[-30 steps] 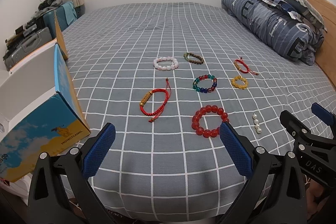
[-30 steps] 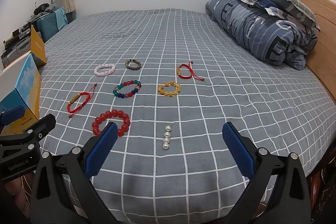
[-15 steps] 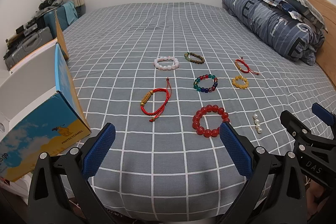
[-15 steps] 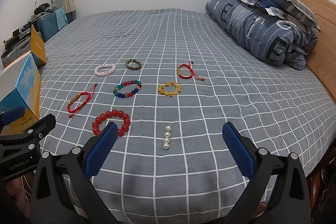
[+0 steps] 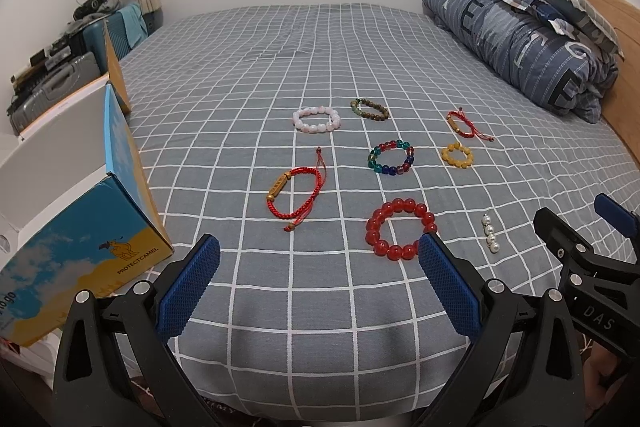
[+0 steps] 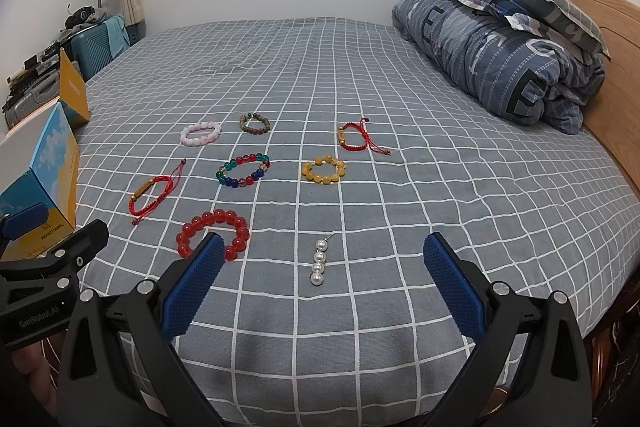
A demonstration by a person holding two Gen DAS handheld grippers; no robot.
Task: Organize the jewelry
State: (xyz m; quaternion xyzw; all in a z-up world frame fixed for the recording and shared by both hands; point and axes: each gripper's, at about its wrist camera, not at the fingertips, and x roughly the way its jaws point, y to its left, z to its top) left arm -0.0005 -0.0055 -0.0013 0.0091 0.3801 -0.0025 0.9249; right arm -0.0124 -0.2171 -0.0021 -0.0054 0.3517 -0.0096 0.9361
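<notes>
Several bracelets lie on the grey checked bed [image 5: 320, 47]: a big red bead bracelet [image 5: 400, 235] [image 6: 214, 237], a red cord bracelet [image 5: 294, 193] [image 6: 154, 193], a multicolour bead bracelet [image 5: 391, 158] [image 6: 243, 171], a pink one [image 5: 317, 119] [image 6: 201, 133], a brown one [image 5: 369, 109] [image 6: 255, 123], a yellow one [image 5: 457, 155] [image 6: 323, 169], a second red cord one [image 5: 464, 123] [image 6: 356, 138]. A string of pearls [image 5: 491, 239] [image 6: 319, 262] lies nearest. My left gripper [image 5: 320, 275] is open and empty near the bed's front edge. My right gripper [image 6: 320, 275] is open and empty beside it.
An open blue and yellow cardboard box [image 5: 80, 211] [image 6: 48, 171] stands at the left edge of the bed. A rolled quilt [image 5: 520, 43] [image 6: 500, 55] and pillows lie at the right by the wooden headboard. Suitcases [image 5: 60, 83] stand by the left wall.
Both grippers have stayed nearly still; the left view shifted very slightly. Nothing on the bed has moved.
</notes>
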